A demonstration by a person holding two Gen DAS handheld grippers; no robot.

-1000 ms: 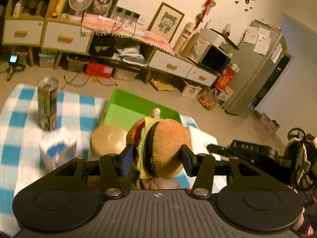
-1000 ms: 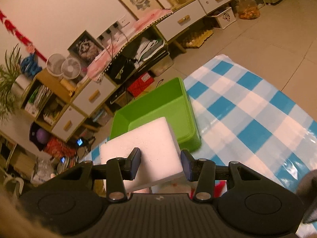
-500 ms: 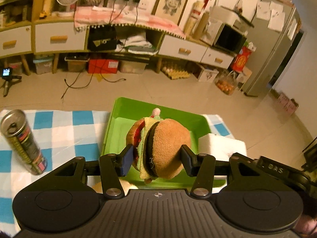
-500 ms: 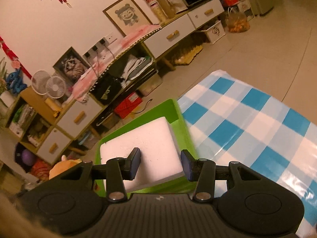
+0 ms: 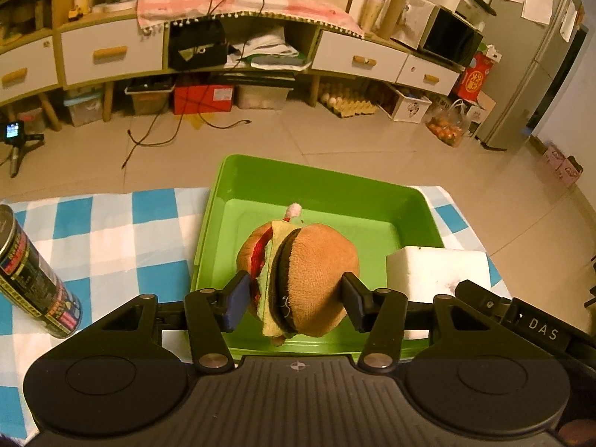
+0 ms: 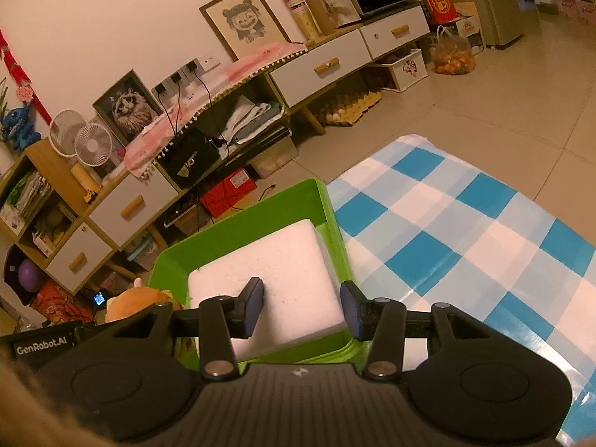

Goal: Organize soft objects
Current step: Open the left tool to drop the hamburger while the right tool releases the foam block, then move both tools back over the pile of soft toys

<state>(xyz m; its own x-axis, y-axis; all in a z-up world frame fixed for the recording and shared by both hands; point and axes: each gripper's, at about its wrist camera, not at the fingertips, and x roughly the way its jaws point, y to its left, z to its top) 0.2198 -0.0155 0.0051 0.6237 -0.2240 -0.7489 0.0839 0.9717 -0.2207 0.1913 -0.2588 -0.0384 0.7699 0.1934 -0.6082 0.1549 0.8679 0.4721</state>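
Blue-and-white checked cloth covers the tabletop (image 5: 111, 231), with a green tray (image 5: 372, 190) at its far edge and a drink can (image 5: 33, 279) off to the left. Clenched around a plush hamburger (image 5: 309, 279), the left gripper (image 5: 294, 303) holds it over the tray's floor, bun layers standing on edge between the fingers (image 5: 234, 300). Alongside, the right gripper (image 6: 301, 307) grasps a white foam block (image 6: 268, 272) above the tray's right side. Both loads lie directly over the tray, so each release likely needs only lowering.

Green tray (image 5: 208, 231), tablecloth (image 6: 465, 231) (blue-white checked), white foam (image 6: 275, 279).
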